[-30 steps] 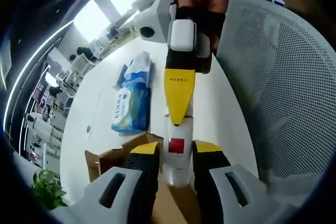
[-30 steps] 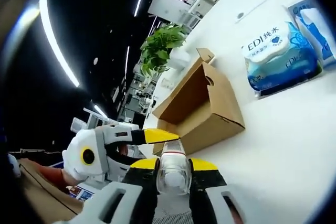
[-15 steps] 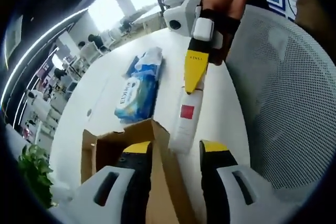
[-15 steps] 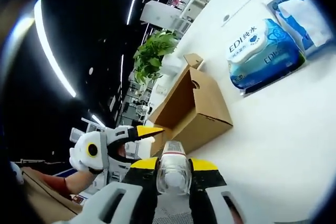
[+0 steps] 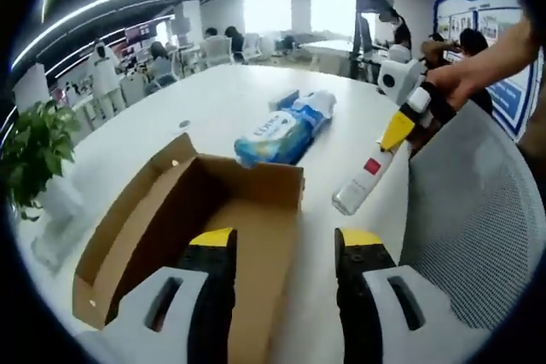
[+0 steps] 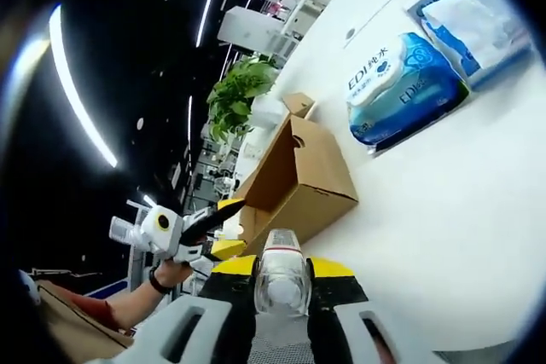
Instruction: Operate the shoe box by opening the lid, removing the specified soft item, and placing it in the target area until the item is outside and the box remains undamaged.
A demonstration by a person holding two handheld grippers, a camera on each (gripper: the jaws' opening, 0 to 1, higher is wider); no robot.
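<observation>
In the left gripper view, the left gripper (image 5: 287, 249) hangs with its two yellow-tipped black jaws spread apart and nothing between them, just above the near end of an open brown cardboard shoe box (image 5: 192, 228) that lies on a round white table (image 5: 213, 112). The box's flap stands out toward the left of that view, and what can be seen of its brown inside looks bare. Beyond the far wall of the box lies a blue and white soft pack of tissues (image 5: 277, 131), with a second blue and white pack (image 5: 312, 105) just behind it. To the right, the right gripper (image 5: 397, 130), held in a person's hand (image 5: 461, 83), clamps the top end of a clear plastic bottle with a red label (image 5: 365, 178); the bottle slopes down toward the table, outside the box and beside its right corner. A grey mesh chair back (image 5: 478, 219) fills the right side, and a green potted plant (image 5: 30, 151) stands at the left edge of the table. In the right gripper view, the right gripper (image 6: 280, 263) has its jaws closed on the clear bottle (image 6: 280, 274), whose end faces the camera. Past it the cardboard box (image 6: 299, 181) sits on the white table (image 6: 444, 202), well apart from the blue tissue pack (image 6: 397, 87) and the second pack (image 6: 465, 19). The left gripper (image 6: 209, 226) shows at the box's near end with its jaws apart, and the plant (image 6: 239, 95) rises behind the box.
</observation>
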